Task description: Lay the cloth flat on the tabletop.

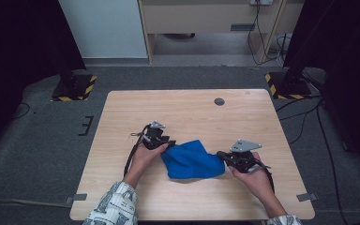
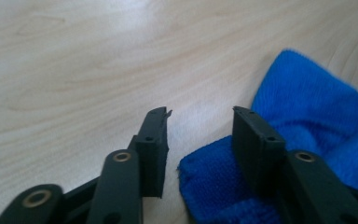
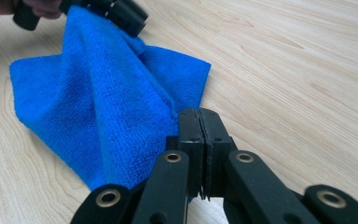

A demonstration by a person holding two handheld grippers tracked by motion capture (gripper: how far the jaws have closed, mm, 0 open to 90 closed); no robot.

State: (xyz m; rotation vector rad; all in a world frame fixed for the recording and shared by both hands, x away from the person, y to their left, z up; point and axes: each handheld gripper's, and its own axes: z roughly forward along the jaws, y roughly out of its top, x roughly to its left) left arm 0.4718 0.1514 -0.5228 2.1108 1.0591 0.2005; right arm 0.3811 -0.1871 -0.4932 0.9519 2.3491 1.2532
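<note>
Blue cloth (image 3: 98, 112): right gripper (image 3: 199, 116) jaws pinch its corner; left gripper (image 2: 200, 114) jaws gape astride another.

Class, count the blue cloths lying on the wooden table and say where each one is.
1. The blue cloth lies near the table's front edge, between the left gripper and right gripper.
</note>
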